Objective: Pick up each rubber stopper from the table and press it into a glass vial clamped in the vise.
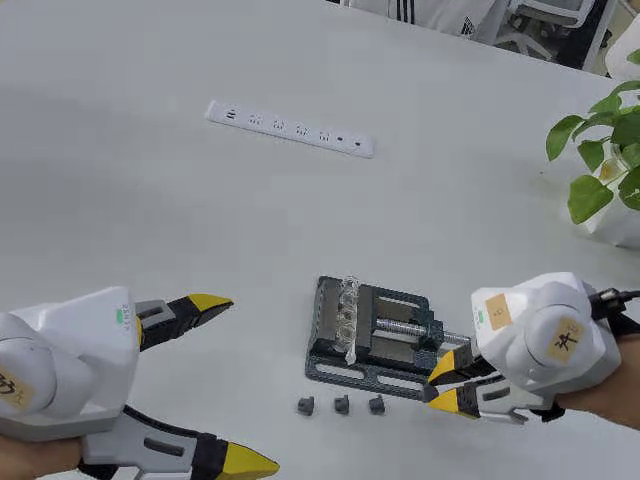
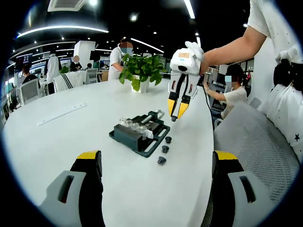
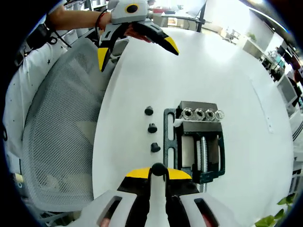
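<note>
1 stopper (image 3: 158,168) sits partly hidden, pinched in the right claw (image 3: 158,173).

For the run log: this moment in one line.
left gripper open | right gripper shut on stopper | three stoppers on table | vials in vise

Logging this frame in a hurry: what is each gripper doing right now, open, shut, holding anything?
Left gripper: open, holding nothing.
Right gripper: shut on a rubber stopper pinched between its tips.
</note>
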Available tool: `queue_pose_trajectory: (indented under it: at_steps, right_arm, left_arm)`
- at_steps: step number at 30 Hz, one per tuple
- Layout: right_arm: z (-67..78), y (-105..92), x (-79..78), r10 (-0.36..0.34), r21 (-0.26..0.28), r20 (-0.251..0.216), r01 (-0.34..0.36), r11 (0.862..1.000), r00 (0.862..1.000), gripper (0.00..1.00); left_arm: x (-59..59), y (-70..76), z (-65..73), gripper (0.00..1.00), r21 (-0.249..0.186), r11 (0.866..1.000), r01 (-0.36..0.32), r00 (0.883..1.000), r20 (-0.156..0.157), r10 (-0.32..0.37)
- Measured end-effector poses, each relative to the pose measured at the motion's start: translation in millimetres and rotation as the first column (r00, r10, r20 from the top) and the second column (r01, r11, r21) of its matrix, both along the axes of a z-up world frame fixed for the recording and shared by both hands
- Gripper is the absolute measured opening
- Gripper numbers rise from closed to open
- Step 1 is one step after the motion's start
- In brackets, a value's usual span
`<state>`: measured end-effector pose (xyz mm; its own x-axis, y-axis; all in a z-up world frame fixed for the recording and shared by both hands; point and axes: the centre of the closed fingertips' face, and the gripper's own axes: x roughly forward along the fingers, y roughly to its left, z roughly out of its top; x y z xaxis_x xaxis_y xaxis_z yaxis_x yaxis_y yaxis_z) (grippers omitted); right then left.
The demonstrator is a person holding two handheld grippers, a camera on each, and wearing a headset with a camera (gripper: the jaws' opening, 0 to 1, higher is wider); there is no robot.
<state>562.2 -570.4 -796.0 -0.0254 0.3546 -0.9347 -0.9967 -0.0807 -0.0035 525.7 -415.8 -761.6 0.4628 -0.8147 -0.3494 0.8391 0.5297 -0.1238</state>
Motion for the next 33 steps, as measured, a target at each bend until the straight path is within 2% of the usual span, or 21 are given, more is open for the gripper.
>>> queue_pose_trajectory:
  at_steps: [9,17,25,33]
  right_arm:
    - [24.4,24.9,29.0,0.016,0.031,0.038,-0.018,0.999,0.999,0.06]
    - [38.7,44.4,54.1,0.024,0.056,0.058,-0.028,0.998,0.998,0.06]
    - [42.3,58.3,69.9,0.038,0.061,0.069,-0.042,0.997,0.997,0.06]
    - [36.8,71.5,83.8,0.050,0.061,0.067,-0.054,0.997,0.997,0.06]
  left_arm:
    - [-0.5,-0.7,1.1,0.96,-0.005,1.000,0.000,1.000,0.002,0.000]
    - [2.4,-1.8,3.4,0.96,-0.011,1.000,-0.002,1.000,0.007,0.002]
    - [4.6,-1.9,3.3,0.96,-0.018,1.000,-0.005,1.000,0.005,0.005]
    - [7.4,-2.3,4.9,0.96,-0.022,1.000,-0.007,1.000,0.006,0.007]
